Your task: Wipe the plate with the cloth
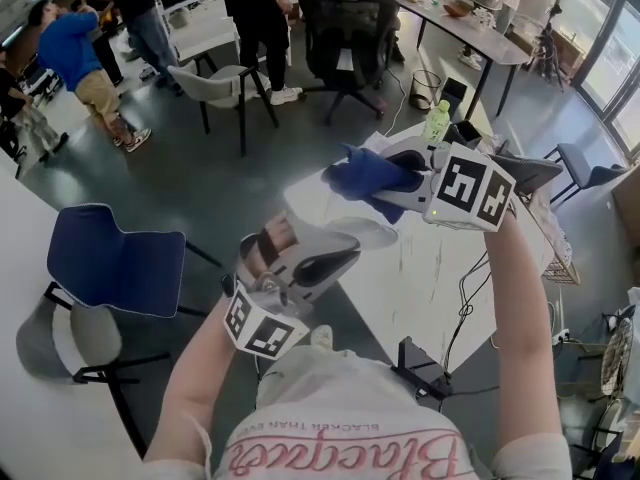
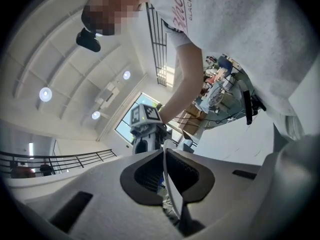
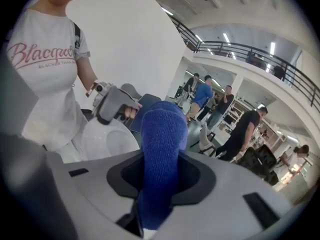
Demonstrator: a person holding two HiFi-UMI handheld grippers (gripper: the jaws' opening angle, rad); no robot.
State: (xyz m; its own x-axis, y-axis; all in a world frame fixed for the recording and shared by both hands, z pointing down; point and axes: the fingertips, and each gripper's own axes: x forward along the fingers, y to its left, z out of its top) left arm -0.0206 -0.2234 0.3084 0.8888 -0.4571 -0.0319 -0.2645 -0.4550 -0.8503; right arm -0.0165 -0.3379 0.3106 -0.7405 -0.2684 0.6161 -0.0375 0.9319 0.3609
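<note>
1. Gripping the white plate [image 1: 375,232] by its rim, the left gripper [image 1: 340,253] has its jaws almost together, pinched on the thin edge; plate is up in the air over the near edge of the table [image 1: 420,288], not resting on it
2. Right gripper [image 1: 397,183] jaws clamped on the blue cloth [image 1: 362,173]; cloth's long axis runs along the jaws, and its free end sticks out past the tips toward the plate
3. Cloth end is just beside the plate's upper part in the head view; contact can't be told
4. Left gripper view: plate [image 2: 172,199] is edge-on, a thin white line running straight out between the pads, so its face is not visible there
5. Right gripper view: shows the round plate face [image 3: 105,140] turned toward this gripper, with the cloth [image 3: 161,134] filling the gap between the jaws
6. Only the head view shows both tools over the table together
7. Table is white, with a green bottle [image 1: 437,121] at its far end
8. Room: grey floor, blue chair [image 1: 115,258] at left, black office chair [image 1: 345,18], people [image 1: 80,58] standing behind; upper railing [image 3: 240,49] and ceiling lights [image 2: 45,94] appear in the gripper views
</note>
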